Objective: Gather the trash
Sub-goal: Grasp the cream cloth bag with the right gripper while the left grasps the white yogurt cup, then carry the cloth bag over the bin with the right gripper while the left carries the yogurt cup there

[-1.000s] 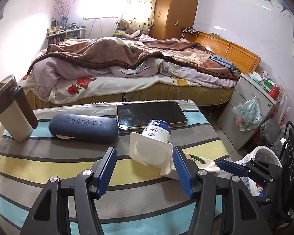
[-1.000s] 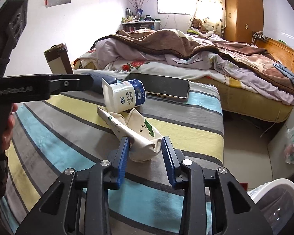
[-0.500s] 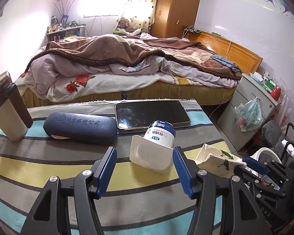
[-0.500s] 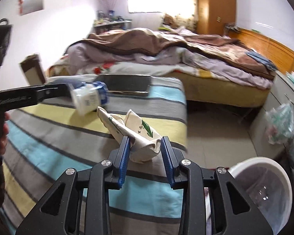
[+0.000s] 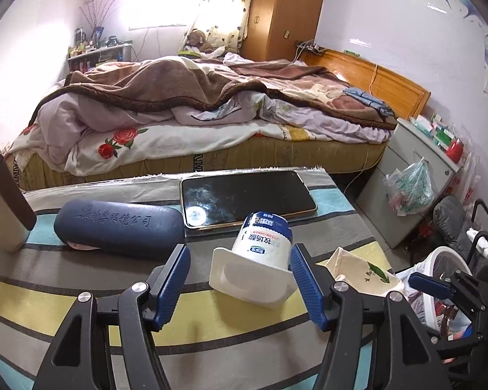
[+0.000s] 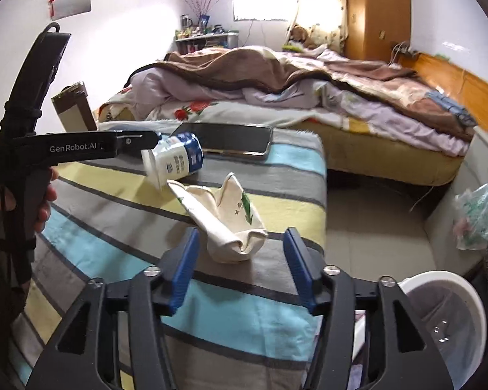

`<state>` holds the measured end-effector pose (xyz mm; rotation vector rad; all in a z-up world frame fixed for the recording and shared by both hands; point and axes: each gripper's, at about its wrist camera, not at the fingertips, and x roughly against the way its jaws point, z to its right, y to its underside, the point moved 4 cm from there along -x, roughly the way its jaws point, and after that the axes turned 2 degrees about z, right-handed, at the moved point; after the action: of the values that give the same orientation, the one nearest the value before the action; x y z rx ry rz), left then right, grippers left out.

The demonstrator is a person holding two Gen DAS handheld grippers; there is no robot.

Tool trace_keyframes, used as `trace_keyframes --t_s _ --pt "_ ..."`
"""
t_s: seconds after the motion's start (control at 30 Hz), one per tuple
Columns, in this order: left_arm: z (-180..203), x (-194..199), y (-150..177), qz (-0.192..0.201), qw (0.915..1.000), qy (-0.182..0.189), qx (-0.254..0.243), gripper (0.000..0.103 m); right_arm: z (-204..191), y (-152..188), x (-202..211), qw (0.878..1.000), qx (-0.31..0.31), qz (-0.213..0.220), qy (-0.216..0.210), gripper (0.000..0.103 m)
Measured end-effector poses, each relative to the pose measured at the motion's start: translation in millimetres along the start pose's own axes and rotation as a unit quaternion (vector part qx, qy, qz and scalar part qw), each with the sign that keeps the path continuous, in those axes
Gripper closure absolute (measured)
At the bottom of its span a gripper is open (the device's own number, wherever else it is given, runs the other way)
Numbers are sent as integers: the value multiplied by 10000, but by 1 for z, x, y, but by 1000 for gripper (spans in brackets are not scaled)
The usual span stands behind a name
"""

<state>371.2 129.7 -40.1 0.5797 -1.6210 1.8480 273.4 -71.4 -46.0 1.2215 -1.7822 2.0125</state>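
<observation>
Right gripper [image 6: 240, 266]: jaws have just been opening and now stand wide, the crumpled paper cup [image 6: 226, 219] lying loose between them on the striped cloth [image 6: 276, 162] near the table edge, no longer pinched as a second ago. The white bin [image 6: 439, 318] waits below, so this piece is released short of it. Left gripper [image 5: 240, 279]: jaws have opened slightly, half-wide, straddling the tipped yoghurt pot [image 5: 260, 256] without pressing it; judged the next pickup
</observation>
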Motion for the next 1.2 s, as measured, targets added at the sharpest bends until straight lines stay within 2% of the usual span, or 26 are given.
trace_keyframes --t_s 0.2,0.37,0.5,0.57,0.63,0.73,0.83,1.0,1.1,1.2 --pt "2 -11 1 -135 9998 172 -28 38 -4 0 -22 9995 165 -251 -107 43" --pt "-3 -17 -2 -152 9996 206 151 36 -9 -2 -32 9987 205 -392 -236 43" --pt "1 -22 -2 -223 9995 228 55 36 -5 2 -33 9983 -35 -484 -327 43" --pt "5 -24 -1 -242 9994 260 13 36 -3 3 -32 9981 -145 -481 -362 46" --pt "7 -25 -1 -231 9994 267 -16 36 -3 3 -31 9984 -190 -449 -286 61" --pt "6 -26 -1 -227 9994 245 38 36 -2 4 -31 9982 -278 -437 -296 61" --pt "10 -28 2 -324 9986 428 45 35 -3 4 -29 9984 -294 -386 -280 62" --pt "13 -29 3 -318 9987 396 23 35 -2 4 -27 9983 -369 -348 -279 62" --pt "9 -29 3 -310 9984 444 179 36 0 4 -26 9985 -377 -327 -226 62" --pt "4 -26 2 -246 9985 392 280 42 1 4 -24 9986 -368 -313 -193 62"
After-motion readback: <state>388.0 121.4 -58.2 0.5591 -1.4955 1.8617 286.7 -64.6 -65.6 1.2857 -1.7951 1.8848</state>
